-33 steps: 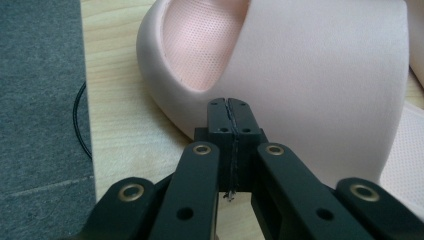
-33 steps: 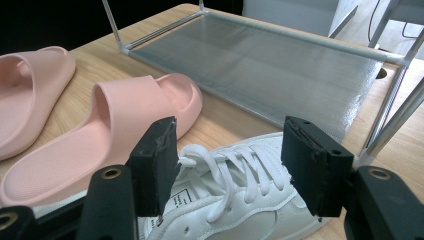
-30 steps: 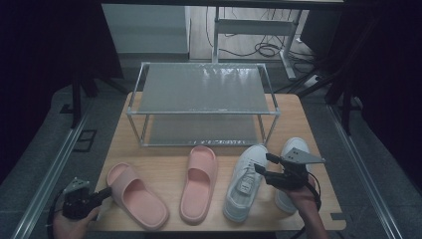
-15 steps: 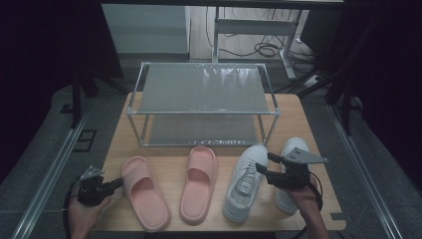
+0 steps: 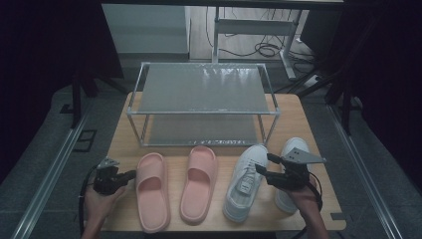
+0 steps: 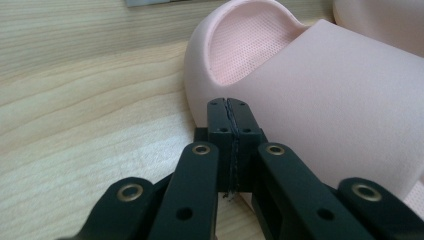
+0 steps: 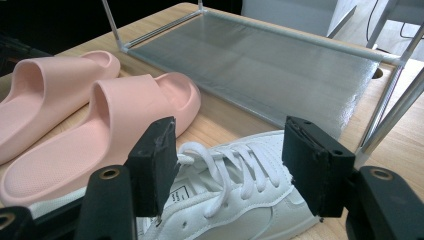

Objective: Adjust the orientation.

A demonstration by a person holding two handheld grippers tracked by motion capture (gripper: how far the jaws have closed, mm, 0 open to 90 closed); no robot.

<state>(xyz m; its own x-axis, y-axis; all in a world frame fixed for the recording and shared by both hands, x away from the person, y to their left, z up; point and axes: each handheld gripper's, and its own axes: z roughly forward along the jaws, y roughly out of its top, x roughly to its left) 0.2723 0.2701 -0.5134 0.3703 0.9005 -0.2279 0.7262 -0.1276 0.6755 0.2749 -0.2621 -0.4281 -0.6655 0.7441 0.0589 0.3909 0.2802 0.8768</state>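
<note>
Both handheld grippers are black. The left gripper (image 6: 231, 107) has two flat, block-shaped fingers (image 6: 219, 120) with two small screw holes near each tip, carried on rounded linkage bars with brass-ringed pivot holes. The right gripper (image 7: 230, 165) has thick, squared black fingers (image 7: 312, 162) with worn edges, on the same brass-ringed bars. It bears a grey three-cornered plate (image 5: 302, 157), and a dark cable (image 5: 83, 186) trails from the left gripper.

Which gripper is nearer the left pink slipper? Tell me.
Left. The left gripper has its shut jaws against the left pink slipper; the right gripper hovers over a white sneaker.
</note>
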